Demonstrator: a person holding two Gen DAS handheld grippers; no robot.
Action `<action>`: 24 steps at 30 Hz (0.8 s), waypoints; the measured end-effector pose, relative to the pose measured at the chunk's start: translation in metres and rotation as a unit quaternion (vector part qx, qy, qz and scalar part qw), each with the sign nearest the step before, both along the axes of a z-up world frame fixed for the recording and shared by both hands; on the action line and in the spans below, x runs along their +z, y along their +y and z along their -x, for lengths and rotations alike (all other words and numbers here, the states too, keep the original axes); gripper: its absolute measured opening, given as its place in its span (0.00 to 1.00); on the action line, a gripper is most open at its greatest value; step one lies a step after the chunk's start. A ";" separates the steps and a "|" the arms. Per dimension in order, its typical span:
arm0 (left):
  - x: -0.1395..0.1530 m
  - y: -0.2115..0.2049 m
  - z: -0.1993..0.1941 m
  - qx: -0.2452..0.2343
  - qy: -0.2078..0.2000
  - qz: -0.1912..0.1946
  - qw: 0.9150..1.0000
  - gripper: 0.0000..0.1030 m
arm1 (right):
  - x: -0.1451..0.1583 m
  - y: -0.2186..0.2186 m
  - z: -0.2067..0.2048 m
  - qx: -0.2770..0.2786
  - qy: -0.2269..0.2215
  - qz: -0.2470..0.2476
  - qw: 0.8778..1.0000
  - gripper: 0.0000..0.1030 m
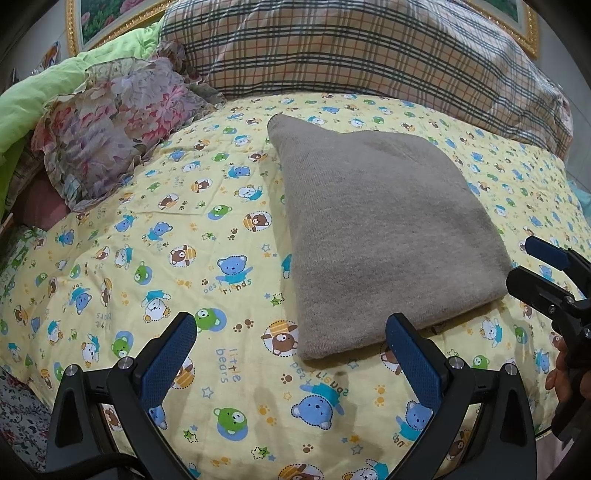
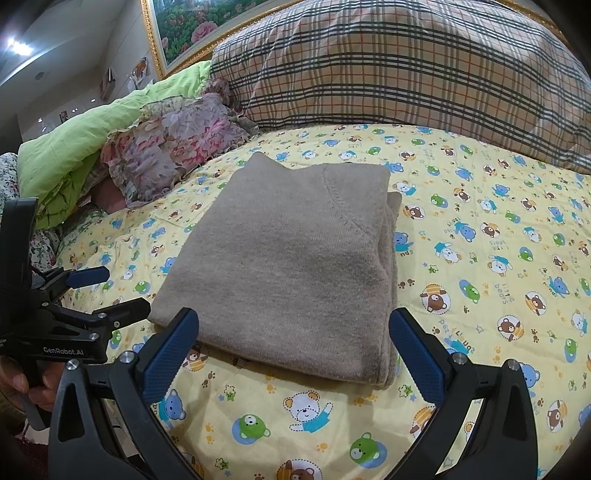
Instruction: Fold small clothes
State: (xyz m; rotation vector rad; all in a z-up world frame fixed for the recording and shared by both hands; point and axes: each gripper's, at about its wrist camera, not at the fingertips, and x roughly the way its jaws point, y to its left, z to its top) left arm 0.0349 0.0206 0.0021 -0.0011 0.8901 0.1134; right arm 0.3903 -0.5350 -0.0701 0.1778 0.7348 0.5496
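Observation:
A grey-brown knit garment (image 1: 384,229) lies folded into a neat thick rectangle on the yellow bear-print bedsheet (image 1: 229,258); it also shows in the right wrist view (image 2: 288,258), with its stacked layers visible along the right edge. My left gripper (image 1: 291,332) is open and empty, just in front of the garment's near left corner. My right gripper (image 2: 293,325) is open and empty, its fingers at either side of the garment's near edge, not touching it. Each gripper appears in the other's view: the right gripper (image 1: 532,269) and the left gripper (image 2: 110,291).
A plaid pillow (image 1: 369,48) lies at the head of the bed. A floral cushion (image 1: 118,122) and a green blanket (image 1: 48,88) sit at the left. A gold-framed picture (image 2: 192,29) hangs behind. The bedsheet (image 2: 480,258) spreads right of the garment.

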 end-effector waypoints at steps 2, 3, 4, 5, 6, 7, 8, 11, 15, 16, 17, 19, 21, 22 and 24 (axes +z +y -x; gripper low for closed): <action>0.001 0.000 0.000 0.000 -0.001 0.001 1.000 1.00 | 0.000 0.000 0.000 0.000 0.000 0.000 1.000 0.99; 0.001 0.000 0.000 0.000 -0.002 0.000 1.000 1.00 | 0.000 0.000 0.000 0.000 0.000 0.000 1.000 0.99; 0.001 0.000 0.000 -0.001 -0.002 0.000 1.000 1.00 | 0.000 0.000 0.000 0.000 -0.001 0.000 1.000 0.99; 0.001 0.000 -0.001 -0.001 -0.002 0.001 1.000 1.00 | 0.000 0.000 0.000 0.000 0.000 0.000 1.000 1.00; 0.001 0.000 -0.001 -0.001 -0.001 0.001 1.000 1.00 | 0.000 0.001 0.000 0.001 0.000 0.001 1.000 1.00; 0.001 0.000 -0.001 -0.001 -0.002 0.002 1.000 0.99 | 0.001 0.001 -0.001 0.001 -0.001 0.001 1.000 1.00; 0.002 0.000 -0.001 -0.001 -0.002 0.002 1.000 1.00 | 0.001 0.001 0.000 0.000 0.000 0.000 1.000 1.00; 0.002 0.000 -0.002 -0.002 -0.002 0.002 1.000 1.00 | 0.001 0.002 -0.001 0.000 -0.002 0.000 1.000 1.00; 0.002 0.000 -0.002 0.000 -0.002 0.002 1.000 1.00 | 0.002 0.002 -0.002 0.001 -0.001 -0.001 1.000 1.00; 0.002 0.000 -0.002 0.000 -0.002 0.001 1.000 1.00 | 0.002 0.002 -0.002 0.001 -0.001 -0.001 1.000 1.00; 0.002 0.000 -0.002 -0.001 -0.002 0.001 1.000 1.00 | 0.002 0.002 -0.002 0.001 -0.001 0.000 1.000 1.00; 0.002 0.000 -0.001 -0.001 -0.003 0.001 1.000 1.00 | 0.002 0.002 -0.003 0.001 -0.001 -0.001 1.000 1.00; 0.003 -0.001 -0.002 -0.002 -0.003 0.001 1.000 1.00 | 0.002 0.002 -0.002 0.001 -0.001 0.000 1.000 1.00; 0.003 -0.001 -0.002 -0.002 -0.003 0.000 1.000 1.00 | 0.002 0.002 -0.002 0.001 -0.001 0.000 1.000 1.00; 0.003 -0.001 -0.002 -0.002 -0.003 0.001 1.000 0.99 | 0.002 0.002 -0.002 0.000 -0.001 -0.001 1.000 1.00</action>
